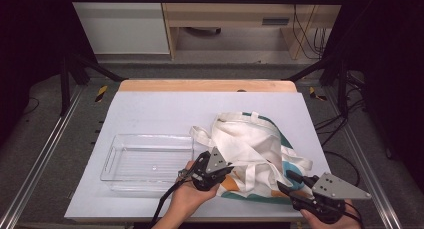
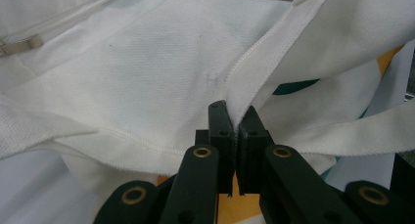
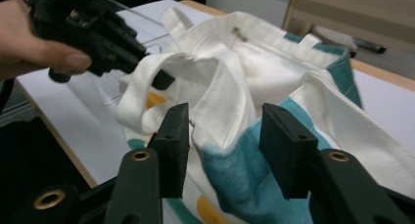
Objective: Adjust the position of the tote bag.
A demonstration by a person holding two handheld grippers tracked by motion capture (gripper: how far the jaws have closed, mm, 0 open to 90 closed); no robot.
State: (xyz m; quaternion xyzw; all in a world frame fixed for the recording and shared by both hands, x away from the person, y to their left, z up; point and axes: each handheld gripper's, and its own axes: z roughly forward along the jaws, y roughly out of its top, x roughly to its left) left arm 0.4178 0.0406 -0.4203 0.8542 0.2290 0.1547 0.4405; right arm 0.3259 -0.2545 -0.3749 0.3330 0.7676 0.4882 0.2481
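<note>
A white cloth tote bag [image 1: 252, 149] with teal and orange patches lies crumpled on the right half of the table. My left gripper [image 1: 227, 168] is at the bag's near left side, shut on a fold of its white cloth [image 2: 244, 94] next to a strap. In the right gripper view the same left gripper [image 3: 164, 79] pinches the bag's edge. My right gripper [image 1: 287, 181] sits at the bag's near right corner, open, with the teal and white edge of the bag [image 3: 230, 145] between its spread jaws. The tote bag [image 3: 254, 72] gapes open toward the right gripper.
A clear plastic tray [image 1: 147, 161], empty, sits on the white table [image 1: 165, 109] left of the bag, right beside my left hand. Metal frame rails run along both table sides. A wooden strip edges the far side.
</note>
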